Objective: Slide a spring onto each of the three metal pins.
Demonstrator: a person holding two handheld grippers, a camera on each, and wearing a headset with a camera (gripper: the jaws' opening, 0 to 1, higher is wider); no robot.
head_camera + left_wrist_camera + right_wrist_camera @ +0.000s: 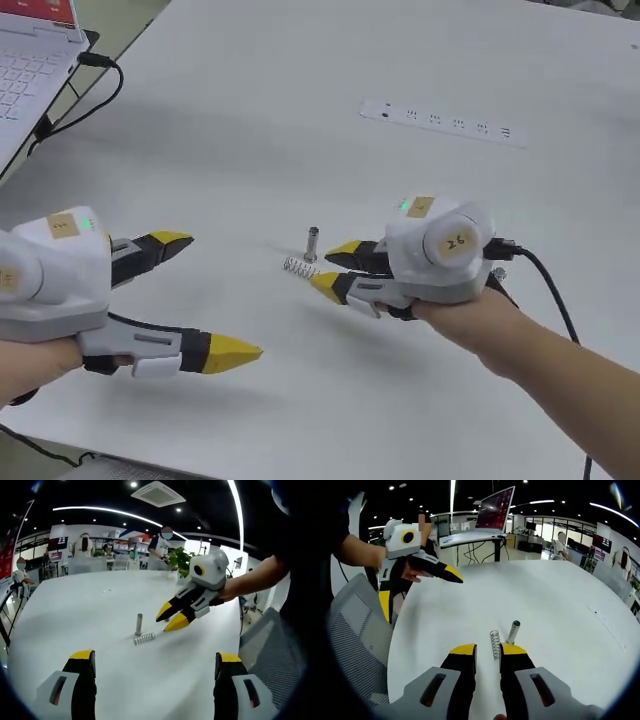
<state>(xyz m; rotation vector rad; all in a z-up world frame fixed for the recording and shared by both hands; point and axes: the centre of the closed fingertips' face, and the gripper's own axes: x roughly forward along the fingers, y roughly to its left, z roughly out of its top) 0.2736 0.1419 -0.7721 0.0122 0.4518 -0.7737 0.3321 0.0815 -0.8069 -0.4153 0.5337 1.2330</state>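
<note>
One short metal pin (313, 243) stands upright on the white table (300, 130). A small spring (298, 267) lies flat just in front of the pin. My right gripper (328, 267) is low over the table with its yellow tips slightly apart, right beside the spring, holding nothing. In the right gripper view the spring (495, 644) lies just beyond the narrow gap of the gripper (488, 652), with the pin (512, 631) to its right. My left gripper (218, 295) hovers wide open to the left, some way from the spring (144, 639) and the pin (139, 624).
A white power strip (440, 120) lies at the far side of the table. A laptop (30, 50) with a black cable (95, 100) sits at the far left corner. A grey mesh chair (355, 630) stands beside the table. People stand in the background.
</note>
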